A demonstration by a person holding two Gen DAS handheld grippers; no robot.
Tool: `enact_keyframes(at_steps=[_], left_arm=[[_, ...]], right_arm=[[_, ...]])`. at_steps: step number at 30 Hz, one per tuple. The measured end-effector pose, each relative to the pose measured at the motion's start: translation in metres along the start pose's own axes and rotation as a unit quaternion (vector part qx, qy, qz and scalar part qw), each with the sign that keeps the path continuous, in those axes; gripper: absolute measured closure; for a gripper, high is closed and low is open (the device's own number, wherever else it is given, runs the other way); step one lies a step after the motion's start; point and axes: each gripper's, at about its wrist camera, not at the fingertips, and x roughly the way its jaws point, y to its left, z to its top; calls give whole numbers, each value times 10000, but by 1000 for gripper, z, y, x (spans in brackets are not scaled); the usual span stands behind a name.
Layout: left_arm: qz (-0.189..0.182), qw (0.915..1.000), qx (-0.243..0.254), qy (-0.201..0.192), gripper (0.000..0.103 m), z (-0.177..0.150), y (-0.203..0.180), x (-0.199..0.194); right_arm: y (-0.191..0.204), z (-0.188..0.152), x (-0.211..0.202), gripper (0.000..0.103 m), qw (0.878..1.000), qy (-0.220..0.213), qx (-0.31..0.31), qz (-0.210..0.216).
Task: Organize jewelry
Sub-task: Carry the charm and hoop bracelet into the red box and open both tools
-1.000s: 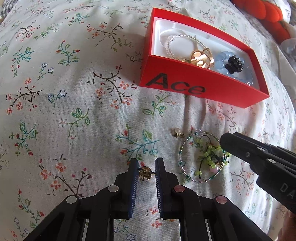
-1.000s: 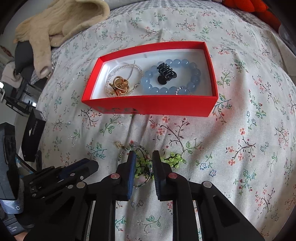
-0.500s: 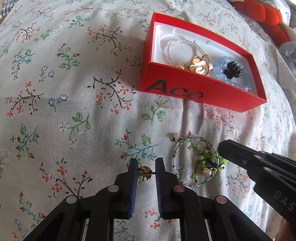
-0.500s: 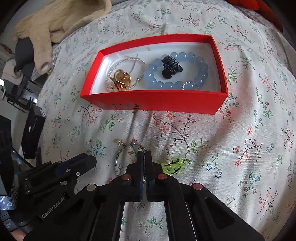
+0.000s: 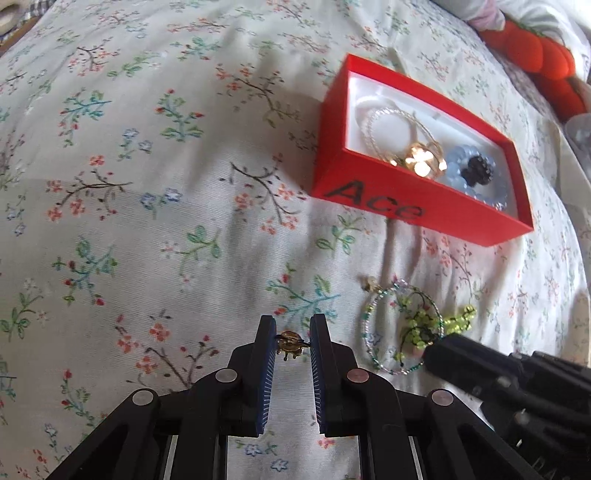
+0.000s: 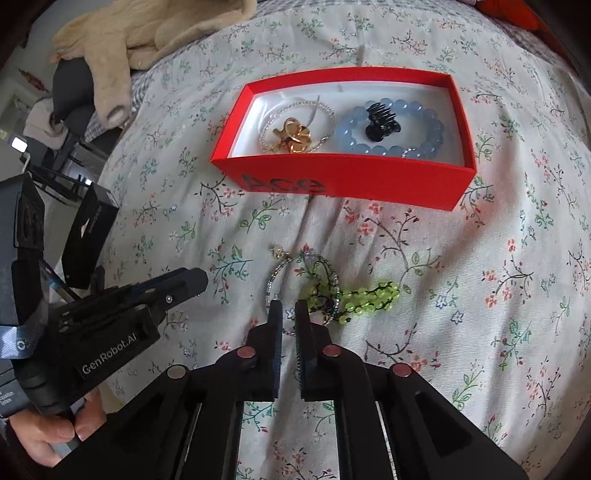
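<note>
A red "Ace" box (image 6: pixel 351 181) (image 5: pixel 413 206) lies on the floral bedspread and holds a clear bead bracelet, a gold piece (image 6: pixel 291 134), a blue bead bracelet (image 6: pixel 391 127) and a black claw clip (image 6: pixel 380 122). My left gripper (image 5: pixel 292 341) is shut on a small gold earring (image 5: pixel 290 343), held above the cloth. A thin beaded hoop bracelet (image 6: pixel 303 284) (image 5: pixel 402 328) and a green bead bracelet (image 6: pixel 365 293) lie tangled in front of the box. My right gripper (image 6: pixel 289 314) stands at the hoop's near edge, jaws slightly apart, nothing clearly held.
A tiny gold earring (image 6: pixel 276 252) (image 5: pixel 369 283) lies on the cloth by the hoop. A beige plush (image 6: pixel 140 33) and dark boxes (image 6: pixel 90 236) sit at the left bed edge. An orange plush (image 5: pixel 546 70) lies far right.
My right gripper closed near the hoop bracelet, then opened slightly and pulled back a little. The green beads now lie stretched out to the right. My left gripper kept its hold and drew back from the box.
</note>
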Motion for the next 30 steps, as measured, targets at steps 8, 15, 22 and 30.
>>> enact_keyframes(at_steps=[8,15,22,30], left_arm=[[226,9996,-141,-55,90,2,28,-6],[290,9995,-147,-2,90,1,37,-6],[165,9998,-94,-46,90,-1,30,-12],[59,9999,-88,-135,90,-2,26,-19]], right_arm=[[27,2,37,70,9986,374,-360,-136],[43,-3,59,89,9915,382,-879,-877],[44,-3,39,100,9939,163,-822,-723],[41,-8,-14,100,9958,-469,-662,-420]])
